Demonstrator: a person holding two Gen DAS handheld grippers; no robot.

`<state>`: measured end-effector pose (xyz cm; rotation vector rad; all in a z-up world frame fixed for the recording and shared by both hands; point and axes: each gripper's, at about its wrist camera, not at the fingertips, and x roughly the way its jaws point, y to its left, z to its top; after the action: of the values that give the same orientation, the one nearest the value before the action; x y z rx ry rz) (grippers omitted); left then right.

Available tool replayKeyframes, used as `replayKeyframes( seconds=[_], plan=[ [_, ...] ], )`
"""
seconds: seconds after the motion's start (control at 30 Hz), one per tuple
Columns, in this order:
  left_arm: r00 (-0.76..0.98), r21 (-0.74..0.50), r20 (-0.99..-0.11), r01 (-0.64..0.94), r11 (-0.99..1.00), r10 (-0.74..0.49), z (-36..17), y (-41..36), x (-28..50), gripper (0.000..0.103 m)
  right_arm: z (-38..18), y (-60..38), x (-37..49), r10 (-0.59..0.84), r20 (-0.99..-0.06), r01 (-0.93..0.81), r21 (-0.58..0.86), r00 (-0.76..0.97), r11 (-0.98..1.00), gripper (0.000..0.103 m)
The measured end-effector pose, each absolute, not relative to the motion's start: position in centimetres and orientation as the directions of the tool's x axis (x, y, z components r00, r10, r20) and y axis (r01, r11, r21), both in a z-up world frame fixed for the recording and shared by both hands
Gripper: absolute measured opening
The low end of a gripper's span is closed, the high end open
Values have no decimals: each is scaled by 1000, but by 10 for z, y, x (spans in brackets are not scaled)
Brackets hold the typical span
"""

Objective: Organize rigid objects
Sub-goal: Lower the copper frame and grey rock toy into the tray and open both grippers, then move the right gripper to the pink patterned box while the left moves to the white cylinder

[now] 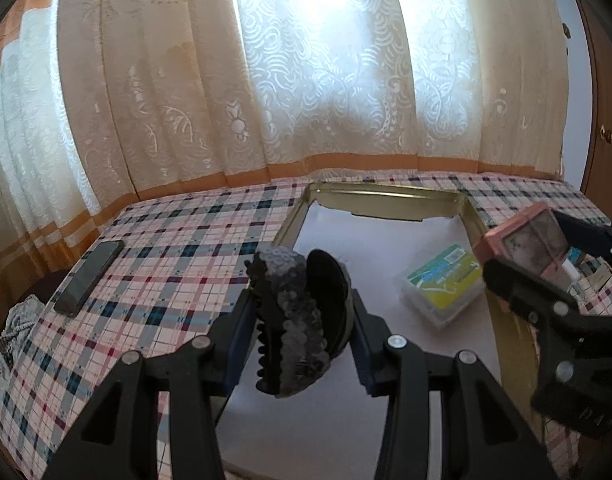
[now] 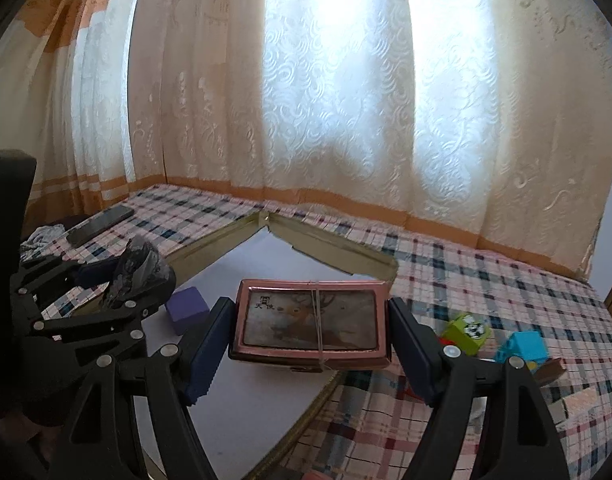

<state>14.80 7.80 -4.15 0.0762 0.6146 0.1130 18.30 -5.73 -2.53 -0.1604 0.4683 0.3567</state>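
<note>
My left claw (image 1: 302, 316) gripped a black sequinned hair clip (image 1: 294, 320) above the shallow tray (image 1: 386, 200); my right claw (image 2: 310, 340) clamped a pink tin (image 2: 311, 318). I judged it best to lower each flat before releasing.

Glossy pink tin (image 2: 311, 322); gold metallic tray rim (image 1: 386, 197); checked cloth (image 1: 166, 240).

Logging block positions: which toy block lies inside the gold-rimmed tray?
The purple block, resting on the tray's white floor; the green and blue blocks sit outside on the plaid cloth.
</note>
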Motion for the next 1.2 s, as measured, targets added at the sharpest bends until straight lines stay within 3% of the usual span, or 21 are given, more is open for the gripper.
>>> replayKeyframes(
  seconds=[0.3, 0.47, 0.53, 0.83, 1.2],
  plan=[
    [788, 152, -594, -92, 984, 165, -47, 76, 159, 49, -36, -50, 199, 333, -539, -420, -44, 774, 906, 79],
    [794, 174, -573, -126, 977, 205, -42, 77, 153, 65, -37, -53, 201, 350, -541, -426, -17, 765, 904, 82],
    [796, 188, -557, -155, 970, 235, -39, 76, 149, 80, -34, -57, 198, 347, -531, -418, -16, 773, 908, 85],
    [817, 170, -539, -136, 976, 208, -35, 50, 134, 98, -23, -92, 177, 326, -482, -377, -11, 813, 926, 88],
    [842, 216, -524, -13, 976, 127, -28, -32, 134, 103, -15, -185, 155, 221, -431, -243, 3, 875, 970, 90]
  ],
)
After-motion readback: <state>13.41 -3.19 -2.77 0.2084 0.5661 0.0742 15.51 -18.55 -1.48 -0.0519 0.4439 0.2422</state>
